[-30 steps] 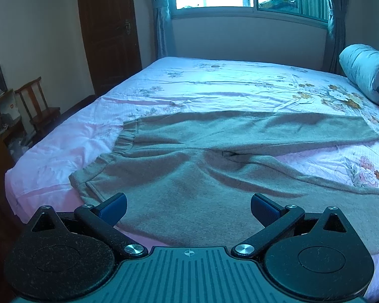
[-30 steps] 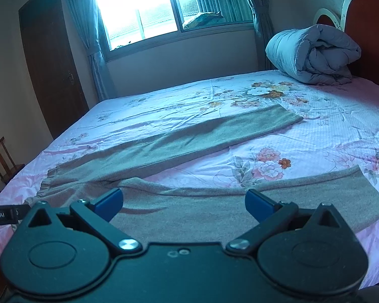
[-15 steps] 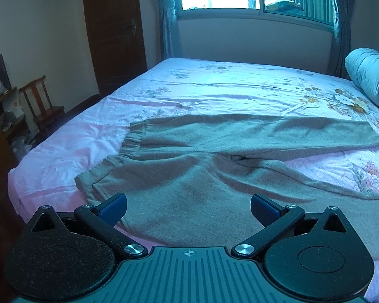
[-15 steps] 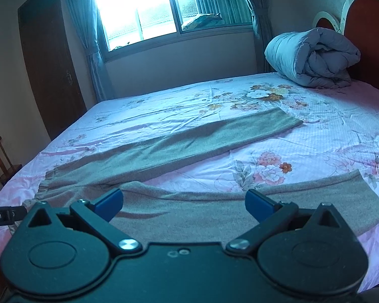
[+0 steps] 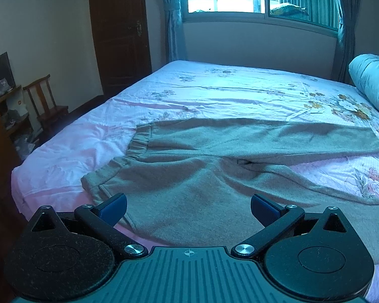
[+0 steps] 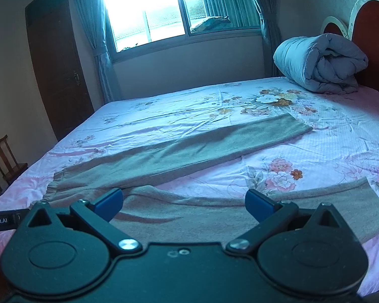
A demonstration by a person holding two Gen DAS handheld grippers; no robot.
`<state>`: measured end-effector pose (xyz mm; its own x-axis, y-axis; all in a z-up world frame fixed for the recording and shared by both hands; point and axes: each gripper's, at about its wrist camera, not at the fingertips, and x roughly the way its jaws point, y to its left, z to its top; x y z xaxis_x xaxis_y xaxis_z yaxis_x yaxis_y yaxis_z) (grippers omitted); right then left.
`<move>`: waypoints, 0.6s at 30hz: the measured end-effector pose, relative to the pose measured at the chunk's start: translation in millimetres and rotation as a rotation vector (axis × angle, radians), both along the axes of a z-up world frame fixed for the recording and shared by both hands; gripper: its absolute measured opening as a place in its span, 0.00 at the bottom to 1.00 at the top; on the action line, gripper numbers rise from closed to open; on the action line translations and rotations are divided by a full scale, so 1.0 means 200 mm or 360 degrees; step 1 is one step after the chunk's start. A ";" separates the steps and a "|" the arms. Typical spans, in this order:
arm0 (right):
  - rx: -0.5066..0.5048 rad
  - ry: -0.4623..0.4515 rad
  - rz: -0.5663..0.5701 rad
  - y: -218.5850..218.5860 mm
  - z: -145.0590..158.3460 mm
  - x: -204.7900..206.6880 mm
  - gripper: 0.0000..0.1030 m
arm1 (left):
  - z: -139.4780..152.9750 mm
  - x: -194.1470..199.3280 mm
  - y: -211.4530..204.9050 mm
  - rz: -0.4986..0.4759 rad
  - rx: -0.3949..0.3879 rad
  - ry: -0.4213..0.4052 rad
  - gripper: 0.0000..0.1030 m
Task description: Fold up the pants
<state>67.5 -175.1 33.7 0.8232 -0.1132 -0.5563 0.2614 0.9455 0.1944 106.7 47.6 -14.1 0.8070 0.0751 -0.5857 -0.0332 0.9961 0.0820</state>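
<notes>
Hovering over the near edge of the bed (image 5: 63, 156), left gripper (image 5: 188, 208) and right gripper (image 6: 183, 203) both spread wide, empty; grey pants (image 5: 189, 176) flat on the sheet, legs splayed apart

Left gripper (image 5: 188, 208) fingers spread above grey pants (image 5: 204, 176), flat on bed (image 5: 240, 93).

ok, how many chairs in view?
1. A wooden chair stands on the floor off the bed's far-left corner, below the dark door; the right wrist view shows the same chair at its left edge. Others may sit outside the frames.
</notes>
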 end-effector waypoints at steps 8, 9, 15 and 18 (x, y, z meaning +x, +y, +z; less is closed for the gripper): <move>-0.0004 -0.0002 0.0006 0.00 -0.01 0.01 0.95 | 0.00 0.02 0.00 -0.0005 0.0016 0.0009 1.00; -0.0006 0.0000 0.0013 0.00 -0.01 0.02 0.95 | 0.00 0.02 0.00 -0.0005 0.0017 0.0012 1.00; -0.0025 -0.0004 0.0067 0.01 -0.02 0.07 0.95 | -0.02 0.10 0.03 -0.0052 0.0022 0.0027 1.00; -0.0040 -0.0012 0.0126 0.01 -0.02 0.12 0.95 | -0.02 0.19 0.07 -0.0097 0.0017 0.0037 1.00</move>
